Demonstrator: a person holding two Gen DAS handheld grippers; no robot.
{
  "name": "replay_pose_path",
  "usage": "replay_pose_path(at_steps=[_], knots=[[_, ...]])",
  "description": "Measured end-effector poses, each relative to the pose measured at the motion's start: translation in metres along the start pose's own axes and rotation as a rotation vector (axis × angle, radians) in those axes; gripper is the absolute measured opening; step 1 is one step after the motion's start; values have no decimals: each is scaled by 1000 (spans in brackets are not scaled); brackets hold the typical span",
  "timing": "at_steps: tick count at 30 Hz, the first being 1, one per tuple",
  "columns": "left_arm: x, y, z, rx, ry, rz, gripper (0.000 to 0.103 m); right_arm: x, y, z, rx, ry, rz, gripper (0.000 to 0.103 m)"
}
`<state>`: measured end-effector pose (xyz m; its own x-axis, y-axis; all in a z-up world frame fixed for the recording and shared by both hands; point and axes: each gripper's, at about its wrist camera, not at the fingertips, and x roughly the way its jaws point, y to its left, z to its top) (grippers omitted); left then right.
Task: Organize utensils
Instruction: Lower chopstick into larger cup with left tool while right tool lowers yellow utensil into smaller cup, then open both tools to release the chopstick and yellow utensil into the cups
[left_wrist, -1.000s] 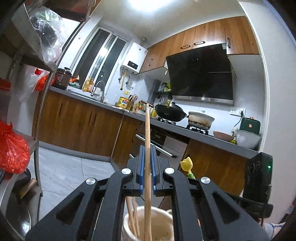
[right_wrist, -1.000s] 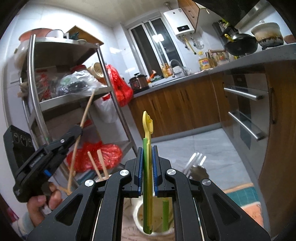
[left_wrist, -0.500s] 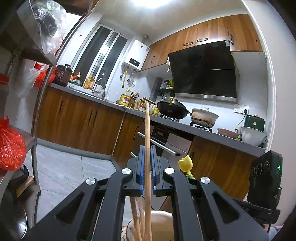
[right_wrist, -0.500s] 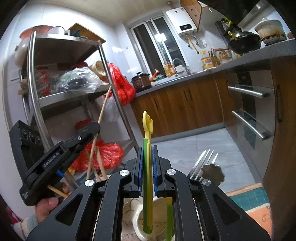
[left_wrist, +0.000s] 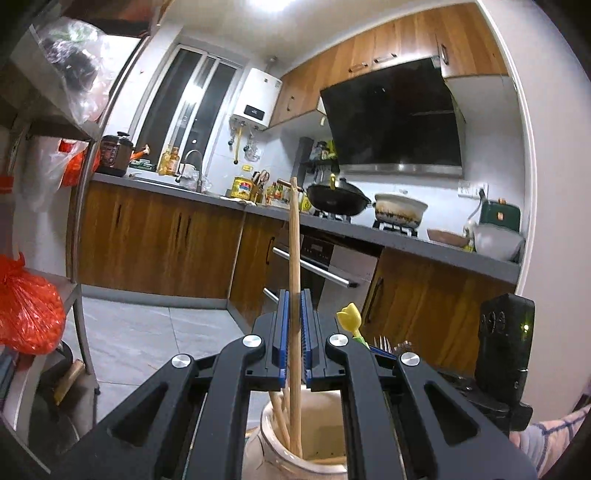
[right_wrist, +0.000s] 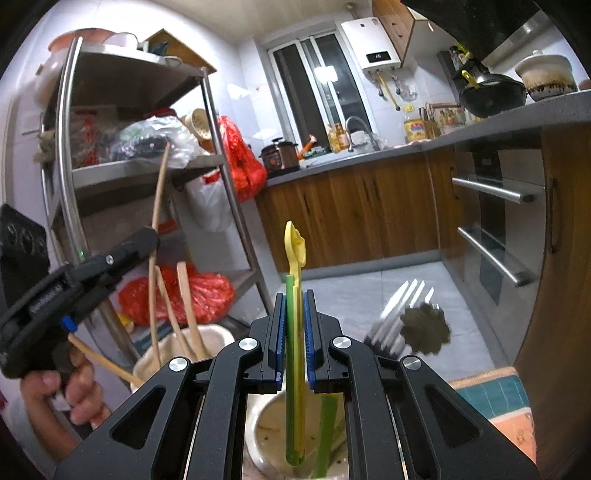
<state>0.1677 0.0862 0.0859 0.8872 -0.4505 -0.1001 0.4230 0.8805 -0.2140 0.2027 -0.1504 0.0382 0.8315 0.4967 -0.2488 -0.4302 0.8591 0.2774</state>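
The left claw (left_wrist: 292, 343) is clenching a single wooden chopstick (left_wrist: 294, 266) between its blue pads, holding it nearly upright so that its lower end is reaching down into the cream jar (left_wrist: 295, 450) directly beneath. Other chopsticks are already leaning inside that jar, so this one is probably being kept vertical to slide in among them without catching the rim.

The right claw (right_wrist: 294, 332) is gripping a yellow and green plastic utensil (right_wrist: 294, 295), also upright, with its lower end hanging inside a second pale jar (right_wrist: 266, 424), where a green stick is already standing. A fork (right_wrist: 399, 314) is sticking up just to the right of this claw; which jar it is sitting in is hidden.

The two jars are standing side by side, seemingly one for wooden chopsticks and one for the plastic pieces. A kitchen counter (left_wrist: 424, 245) with a black wok (left_wrist: 338, 195) is running along the far wall.
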Motion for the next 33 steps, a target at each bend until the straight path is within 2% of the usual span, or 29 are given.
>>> replay_pose_path(at_steps=[11, 16, 18, 20, 22, 24, 25, 27, 31, 33], knots=[[-7, -20, -1, 84, 66, 28, 6, -4, 7, -12, -39, 112, -8, 11], [-16, -26, 2, 97, 80, 50, 9, -18, 10, -9, -46, 98, -5, 35], [-21, -28, 4, 94, 80, 53, 21, -29, 11, -7, -50, 78, -7, 40], [-26, -30, 5, 92, 83, 60, 28, -39, 11, -5, -58, 63, -13, 49], [-32, -35, 5, 99, 90, 73, 32, -50, 12, -4, -64, 46, -18, 65], [-40, -41, 4, 110, 95, 85, 44, -65, 13, -5, -76, 24, -25, 74], [-43, -42, 3, 112, 97, 91, 47, -73, 14, -6, -85, 15, -31, 82], [-50, -47, 0, 118, 111, 99, 50, -86, 15, -7, -104, 5, -43, 91], [-68, -61, -8, 136, 123, 125, 58, -110, 20, -13, -156, -12, -88, 97], [-77, -67, -11, 137, 123, 130, 67, -122, 21, -18, -171, -17, -103, 98]])
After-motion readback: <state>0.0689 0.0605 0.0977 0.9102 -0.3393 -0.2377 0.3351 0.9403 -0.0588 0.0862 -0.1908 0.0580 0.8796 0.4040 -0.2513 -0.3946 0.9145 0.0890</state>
